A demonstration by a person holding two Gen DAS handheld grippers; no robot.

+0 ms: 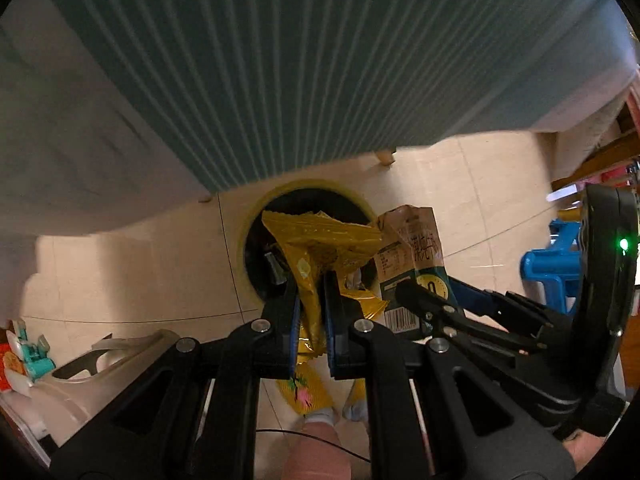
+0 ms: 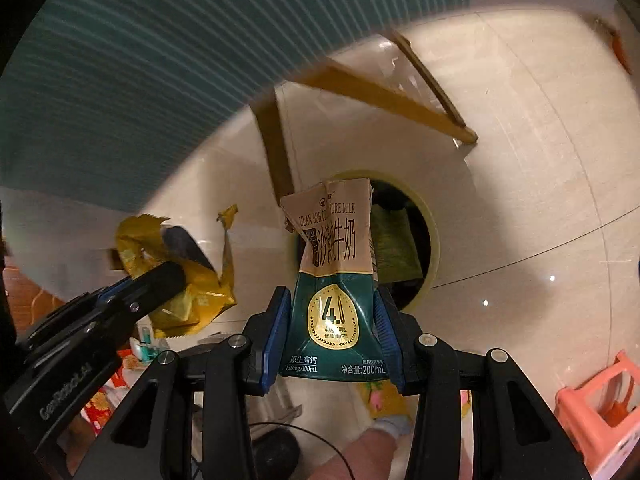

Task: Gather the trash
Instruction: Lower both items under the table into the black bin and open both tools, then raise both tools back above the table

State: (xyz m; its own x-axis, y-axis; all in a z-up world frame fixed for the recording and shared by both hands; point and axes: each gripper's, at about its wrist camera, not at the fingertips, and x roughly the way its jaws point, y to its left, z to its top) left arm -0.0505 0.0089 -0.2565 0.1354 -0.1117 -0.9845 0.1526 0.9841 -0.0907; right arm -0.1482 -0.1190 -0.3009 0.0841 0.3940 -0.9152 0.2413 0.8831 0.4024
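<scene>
L tool (image 1: 311,300) clamped on yellow wrapper (image 1: 320,248) | R tool (image 2: 332,320) clamped on milk carton (image 2: 334,280) | both held over bin (image 2: 434,248) on floor, some trash already inside | left: let go of both; more may remain

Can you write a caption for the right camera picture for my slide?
Right tongs squeeze a crumpled milk carton above the round trash bin.
</scene>
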